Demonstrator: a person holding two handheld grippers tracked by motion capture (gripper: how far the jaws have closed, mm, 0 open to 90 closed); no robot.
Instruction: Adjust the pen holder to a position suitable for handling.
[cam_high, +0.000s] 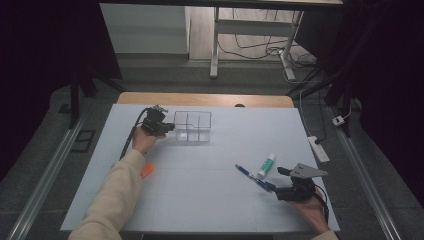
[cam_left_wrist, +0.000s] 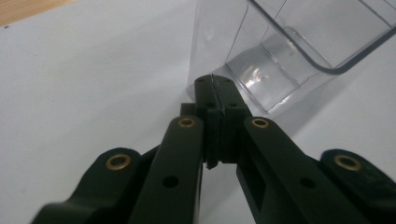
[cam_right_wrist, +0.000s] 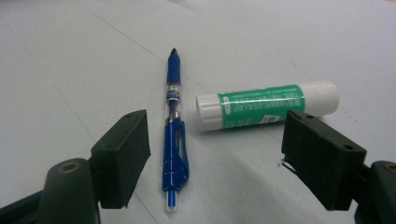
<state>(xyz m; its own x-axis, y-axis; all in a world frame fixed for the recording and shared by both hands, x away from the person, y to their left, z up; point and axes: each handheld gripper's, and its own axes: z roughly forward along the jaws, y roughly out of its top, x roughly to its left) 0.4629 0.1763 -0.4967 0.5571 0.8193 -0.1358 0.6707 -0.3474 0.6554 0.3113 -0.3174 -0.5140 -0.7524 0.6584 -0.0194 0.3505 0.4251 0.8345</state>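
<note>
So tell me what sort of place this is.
Probably a lab recording station: a white table curtained in black, cables on the floor behind, and a clear divided organizer, blue pen and glue stick laid out.

Dim room, evenly lit white table, soft shadows, near claw parts blurred

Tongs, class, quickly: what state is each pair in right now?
Left tongs: closed, holding nothing, beside the clear organiser.
Right tongs: open, empty, around the blue pen.
</note>
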